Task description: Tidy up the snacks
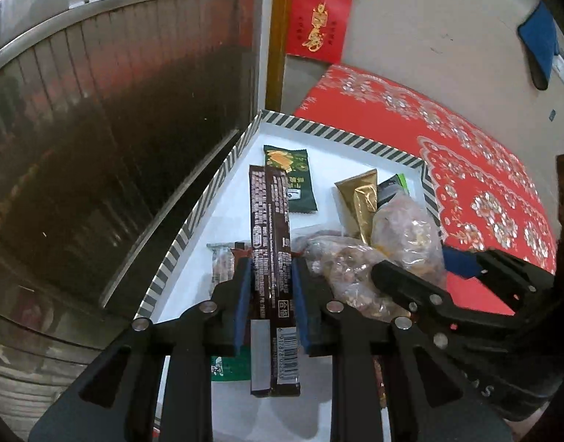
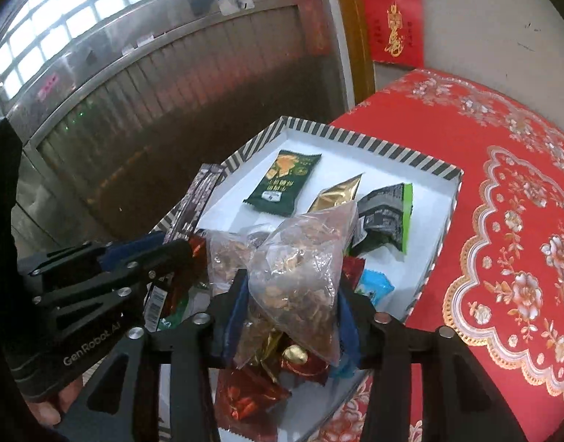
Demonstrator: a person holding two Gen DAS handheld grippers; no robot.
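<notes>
Two hand-held grippers over the striped-rim box (image 1: 193, 221): left hand-held gripper (image 1: 271, 287) pinches a brown snack bar (image 1: 269, 228); right hand-held gripper (image 2: 289, 294), half-wide, flanks a clear nut bag (image 2: 300, 265), likely for sorting inside.

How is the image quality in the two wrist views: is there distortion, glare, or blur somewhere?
Left wrist view: strong fisheye bending, the striped box rim curves, corners are black, the metal door looks dark; the brown bar in the left tongs is sharp. Right wrist view: bright window washes out at upper left, and the clear bag glints slightly.
</notes>
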